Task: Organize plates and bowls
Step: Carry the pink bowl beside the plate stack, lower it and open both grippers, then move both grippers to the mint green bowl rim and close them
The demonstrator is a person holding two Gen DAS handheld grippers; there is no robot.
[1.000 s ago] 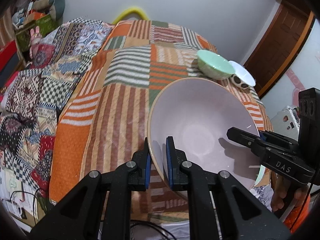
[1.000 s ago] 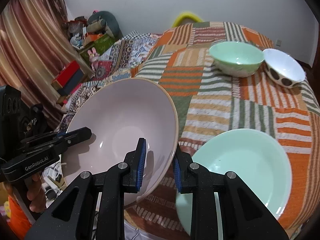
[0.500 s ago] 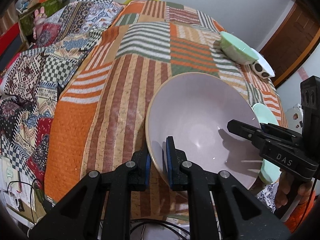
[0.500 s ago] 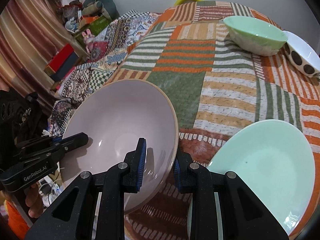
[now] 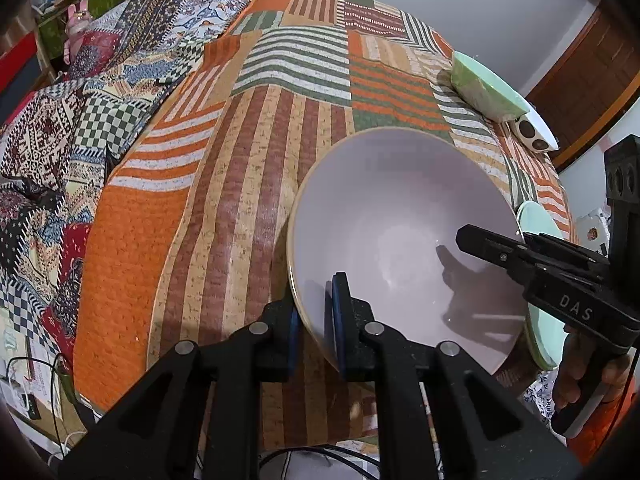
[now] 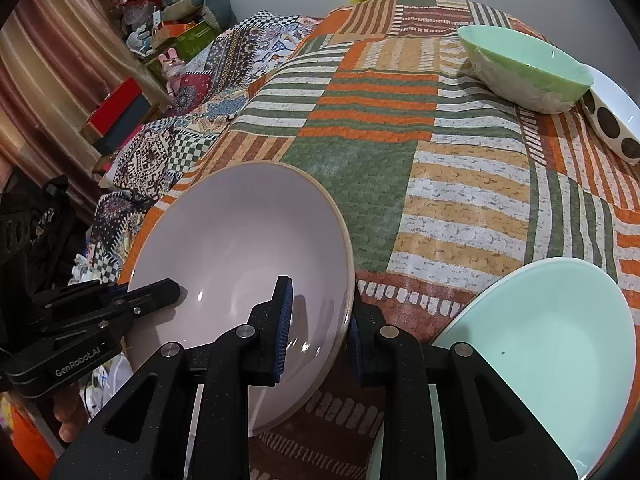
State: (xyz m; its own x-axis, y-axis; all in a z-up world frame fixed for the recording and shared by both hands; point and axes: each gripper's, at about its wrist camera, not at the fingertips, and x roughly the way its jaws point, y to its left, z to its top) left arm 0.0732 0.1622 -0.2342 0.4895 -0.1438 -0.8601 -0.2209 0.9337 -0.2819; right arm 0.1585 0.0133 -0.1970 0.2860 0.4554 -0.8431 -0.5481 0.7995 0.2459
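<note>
A large pale pink bowl [image 5: 404, 220] [image 6: 240, 248] is held tilted low over the patchwork bedspread [image 5: 240, 160]. My left gripper [image 5: 316, 312] is shut on its near rim. My right gripper [image 6: 320, 320] straddles the opposite rim with its pads a little apart from it, so it looks open. A mint green plate [image 6: 552, 344] lies just right of the pink bowl, also seen edge-on in the left wrist view [image 5: 538, 220]. A mint green bowl [image 6: 524, 68] [image 5: 484, 88] and a white bowl with brown dots [image 6: 612, 112] [image 5: 534, 132] stand at the far right.
The patterned blanket [image 5: 60, 140] drapes off the bed's left side. Boxes and toys [image 6: 160, 40] pile up by the curtain at the far left. A brown door [image 5: 580, 92] is beyond the bed's right edge. Cables [image 5: 32, 380] lie on the floor below.
Both grippers and the pink bowl have moved down toward the bedspread, beside the green plate. The right gripper's jaws have widened slightly around the rim.
</note>
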